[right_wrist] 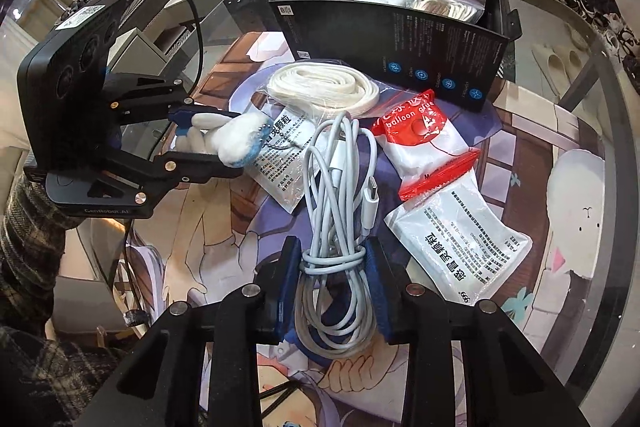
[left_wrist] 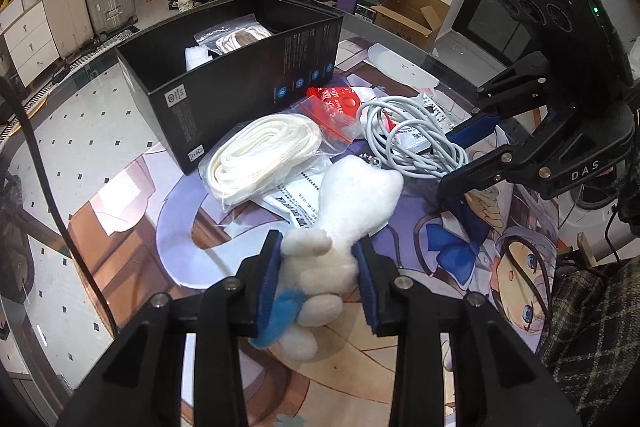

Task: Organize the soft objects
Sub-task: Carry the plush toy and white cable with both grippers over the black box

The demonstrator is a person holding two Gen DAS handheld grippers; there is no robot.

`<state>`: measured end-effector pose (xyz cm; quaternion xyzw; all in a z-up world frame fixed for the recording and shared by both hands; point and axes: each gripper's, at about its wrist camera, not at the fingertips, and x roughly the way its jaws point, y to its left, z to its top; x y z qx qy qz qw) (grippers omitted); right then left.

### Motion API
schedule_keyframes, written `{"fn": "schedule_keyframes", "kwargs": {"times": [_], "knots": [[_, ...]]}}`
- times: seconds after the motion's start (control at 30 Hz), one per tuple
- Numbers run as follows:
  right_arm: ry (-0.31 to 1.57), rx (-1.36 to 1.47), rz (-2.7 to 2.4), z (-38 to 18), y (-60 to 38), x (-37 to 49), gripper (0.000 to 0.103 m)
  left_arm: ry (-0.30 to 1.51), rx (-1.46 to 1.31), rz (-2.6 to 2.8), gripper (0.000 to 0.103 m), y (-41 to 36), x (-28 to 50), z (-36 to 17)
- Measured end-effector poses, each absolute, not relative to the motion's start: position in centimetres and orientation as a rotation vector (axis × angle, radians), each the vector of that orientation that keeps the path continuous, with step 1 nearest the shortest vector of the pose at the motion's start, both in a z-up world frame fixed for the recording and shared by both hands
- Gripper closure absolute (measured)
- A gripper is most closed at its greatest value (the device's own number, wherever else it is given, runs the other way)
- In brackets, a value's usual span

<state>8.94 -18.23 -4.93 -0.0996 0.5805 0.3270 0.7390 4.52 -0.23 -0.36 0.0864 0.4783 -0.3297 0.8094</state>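
left gripper (left_wrist: pixel 320 267) clenched on white plush toy (left_wrist: pixel 344 227), low centre of its view | right gripper (right_wrist: pixel 334 267) clamped on bundled white cable (right_wrist: pixel 340 187), bottom centre | black box (left_wrist: pixel 240 75) upper centre, bagged cord inside, possibly laces | bagged white strap (right_wrist: pixel 324 87) beside box on table (left_wrist: pixel 60 147)

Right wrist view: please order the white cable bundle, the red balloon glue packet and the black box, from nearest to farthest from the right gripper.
1. White cable bundle: pinched in the right gripper.
2. Red balloon glue packet: ahead, to the right.
3. Black box: farthest, at the back.
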Motion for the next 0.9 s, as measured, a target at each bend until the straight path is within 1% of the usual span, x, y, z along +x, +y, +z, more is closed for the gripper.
{"fn": "schedule_keyframes", "kwargs": {"times": [0.5, 0.9], "knots": [[1.194, -0.216, 0.709, -1.7, -20.4, 8.6, 0.07, 0.981, 0.224, -0.647, 0.069, -0.7, 2.8, 2.9], [1.156, -0.246, 0.684, -0.1, -21.1, 10.8, 0.07, 0.95, 0.206, -0.56, 0.069, -0.8, 4.0, 5.1]]}}
